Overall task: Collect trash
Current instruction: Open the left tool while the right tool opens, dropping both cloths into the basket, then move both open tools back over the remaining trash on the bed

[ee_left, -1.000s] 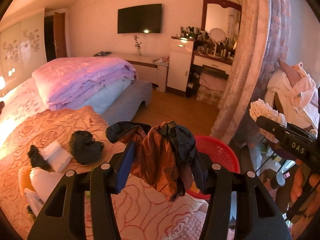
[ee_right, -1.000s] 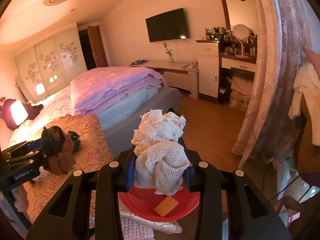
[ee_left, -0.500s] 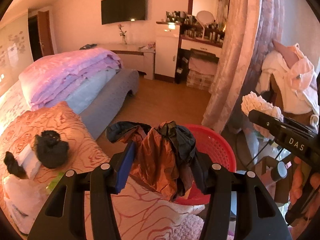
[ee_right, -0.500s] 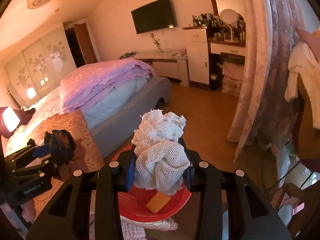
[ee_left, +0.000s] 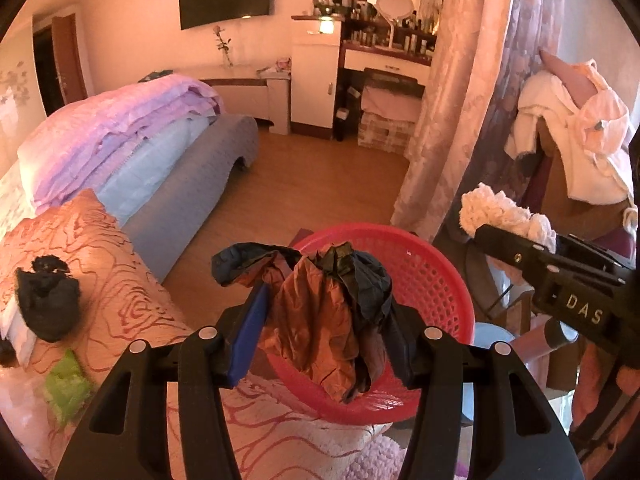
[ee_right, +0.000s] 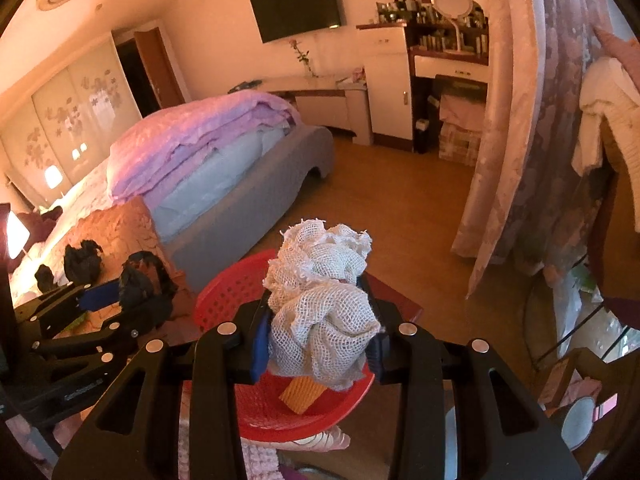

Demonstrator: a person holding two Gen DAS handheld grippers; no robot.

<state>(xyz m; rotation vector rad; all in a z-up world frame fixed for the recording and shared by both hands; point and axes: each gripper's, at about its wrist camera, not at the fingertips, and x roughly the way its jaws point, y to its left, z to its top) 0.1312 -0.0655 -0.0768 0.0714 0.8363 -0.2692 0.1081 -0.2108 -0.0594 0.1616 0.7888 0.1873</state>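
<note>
My left gripper (ee_left: 324, 332) is shut on a crumpled black and brown plastic bag (ee_left: 324, 312) and holds it above the near rim of a red mesh basket (ee_left: 432, 280). My right gripper (ee_right: 318, 340) is shut on a wad of white gauze cloth (ee_right: 320, 300) above the same basket (ee_right: 228, 300), which holds an orange scrap (ee_right: 302, 394). The right gripper with the gauze (ee_left: 500, 212) shows at the right of the left wrist view. The left gripper with the bag (ee_right: 144, 284) shows at the left of the right wrist view.
A black crumpled wad (ee_left: 46, 300) and a green scrap (ee_left: 66, 386) lie on the orange rose-patterned bedspread (ee_left: 120, 280). Folded pink and blue quilts (ee_left: 120, 136) sit further up the bed. A patterned curtain (ee_left: 460, 100) and a chair draped with clothes (ee_left: 572, 140) stand to the right.
Both grippers have swung right, away from the bed, and now hang over the red basket. Each still holds its load.
</note>
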